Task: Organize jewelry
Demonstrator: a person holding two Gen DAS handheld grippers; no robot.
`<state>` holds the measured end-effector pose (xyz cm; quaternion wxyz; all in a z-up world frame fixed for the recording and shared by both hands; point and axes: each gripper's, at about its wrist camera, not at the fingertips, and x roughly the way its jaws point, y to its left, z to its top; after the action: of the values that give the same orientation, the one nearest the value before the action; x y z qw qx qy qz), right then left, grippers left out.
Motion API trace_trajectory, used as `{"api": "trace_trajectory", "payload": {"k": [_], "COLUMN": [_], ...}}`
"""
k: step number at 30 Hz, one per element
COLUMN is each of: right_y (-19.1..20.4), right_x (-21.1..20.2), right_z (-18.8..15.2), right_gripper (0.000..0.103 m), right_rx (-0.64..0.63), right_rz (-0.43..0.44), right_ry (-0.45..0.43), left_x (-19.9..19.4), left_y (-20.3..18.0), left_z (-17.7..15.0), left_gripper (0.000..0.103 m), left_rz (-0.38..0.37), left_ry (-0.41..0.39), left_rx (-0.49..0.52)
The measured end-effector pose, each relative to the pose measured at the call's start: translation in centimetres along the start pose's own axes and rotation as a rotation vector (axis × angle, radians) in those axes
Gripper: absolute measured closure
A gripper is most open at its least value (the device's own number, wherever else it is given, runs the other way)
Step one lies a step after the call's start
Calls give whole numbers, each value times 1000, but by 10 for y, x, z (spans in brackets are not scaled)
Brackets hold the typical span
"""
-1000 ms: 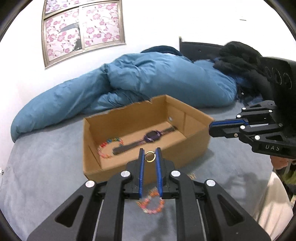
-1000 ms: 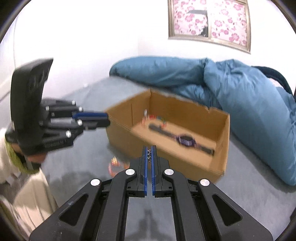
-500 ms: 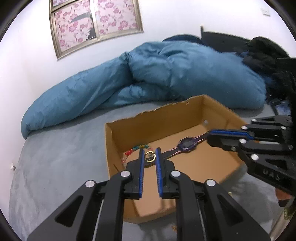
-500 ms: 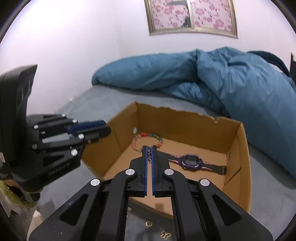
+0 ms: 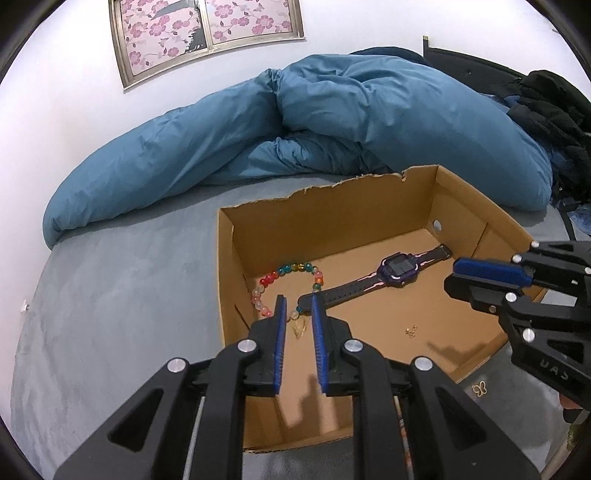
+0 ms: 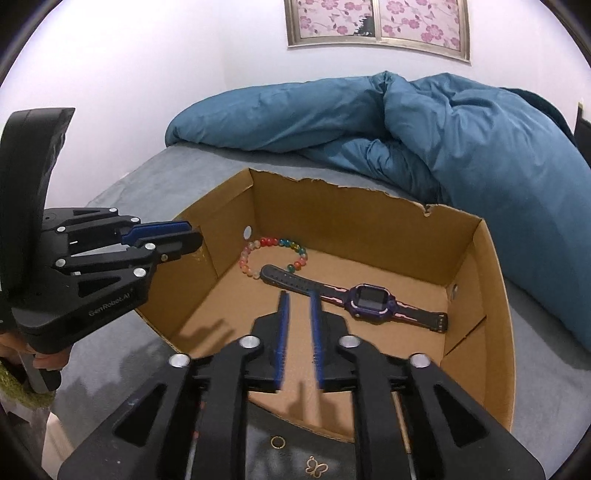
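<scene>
Jewelry lies mostly inside an open cardboard box [image 5: 332,218] on a grey bed [image 5: 122,280], with a blue duvet [image 5: 332,122] bunched behind it under a flower-patterned framed panel [image 5: 207,29] on the wall.

From the left wrist view, going left to right: a multicoloured bead bracelet [image 5: 286,271] rests in the box's near-left corner, its far end lying against the strap of a purple watch [image 5: 397,267] that stretches across the floor of the box. The left gripper [image 5: 297,312] hangs over the near wall of the box; its jaws are opening, a narrow gap between the blue pads, and nothing is pinched. A small gold piece [image 5: 300,328], blurred, shows in the gap just below the pads; whether it rests on the cardboard I cannot tell. Further right a tiny gold item [image 5: 411,331] lies on the box floor, seen only in this view. The right gripper [image 5: 458,282] reaches in from the right edge. Outside the box, on the bed, sits a gold butterfly charm [image 5: 479,388].

The right wrist view shows the left gripper [image 6: 192,240] at its left edge, held by a hand [image 6: 40,360]. The bracelet [image 6: 273,256] and watch [image 6: 371,301] appear again. The right gripper [image 6: 298,304] is also opening, slightly parted, with nothing between its pads. Only here, on the bed before the box, a small gold ring [image 6: 277,442] lies beside the butterfly charm [image 6: 317,464].
</scene>
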<state>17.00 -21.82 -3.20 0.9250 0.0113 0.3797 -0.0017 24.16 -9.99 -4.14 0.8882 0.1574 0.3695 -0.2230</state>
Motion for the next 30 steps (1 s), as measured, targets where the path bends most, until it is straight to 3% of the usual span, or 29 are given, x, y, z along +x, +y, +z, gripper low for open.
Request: {"api": "trace_trajectory", "payload": {"k": [4, 10, 30], "right_y": [4, 4, 8], "right_x": [-3, -11, -66], "right_z": [2, 4, -10], "right_gripper": [69, 61, 60], "right_rx": [-10, -12, 17], "right_rz": [2, -9, -8], "right_ry": [-13, -41, -148], "left_x": [-1, -8, -65], "left_y": [3, 4, 5], "left_z": [0, 2, -21], "left_gripper": [79, 68, 63], "left_rz": [2, 7, -44], "left_ry": [-6, -27, -102], "left_rx": [-10, -14, -68]}}
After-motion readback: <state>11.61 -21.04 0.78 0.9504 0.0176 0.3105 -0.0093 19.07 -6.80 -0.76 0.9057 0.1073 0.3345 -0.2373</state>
